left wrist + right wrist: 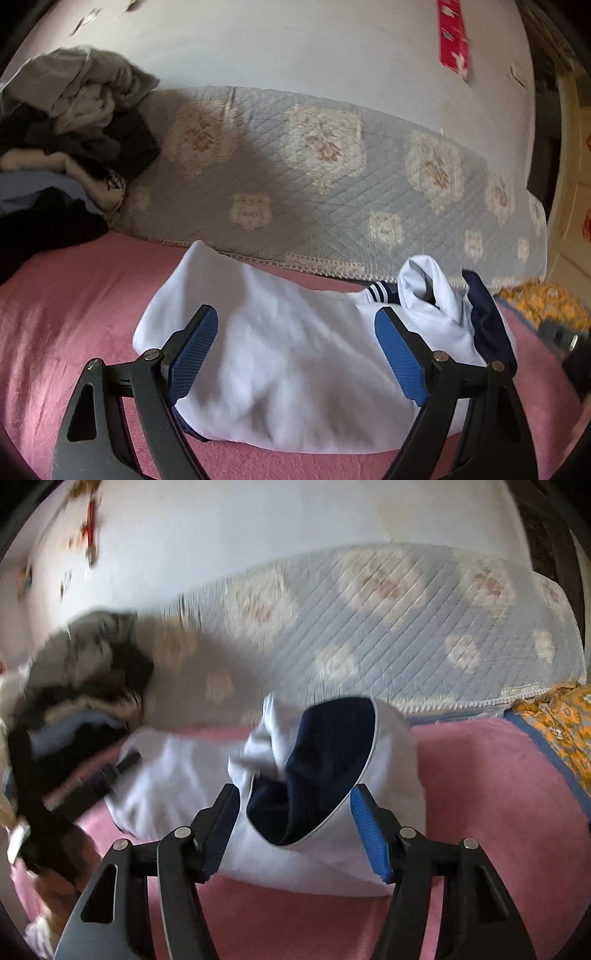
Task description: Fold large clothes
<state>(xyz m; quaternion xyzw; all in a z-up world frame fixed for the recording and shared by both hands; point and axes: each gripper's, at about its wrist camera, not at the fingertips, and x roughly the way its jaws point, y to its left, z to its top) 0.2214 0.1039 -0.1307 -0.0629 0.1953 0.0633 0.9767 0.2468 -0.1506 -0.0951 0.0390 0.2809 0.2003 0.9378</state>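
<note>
Clothing in a mixed heap (70,122) of grey, cream, black and pale blue is noted at the far left, resting against the quilted floral cover (332,177). Right of the heap, a folded white garment (288,354) with navy trim is found lying on the pink blanket (55,325), just in front of the cover's lower edge. The left gripper (297,350) is held over the garment's body with jaws spread wide; nothing is gripped, and the blue pads (195,350) are seen apart from the cloth. In the right wrist view, the navy-lined hood (325,768) is observed between the fingers of the right gripper (291,834), whose jaws stand well apart; no hold on the fabric is seen. An orange patterned cloth (561,723) is recorded at the far right.
</note>
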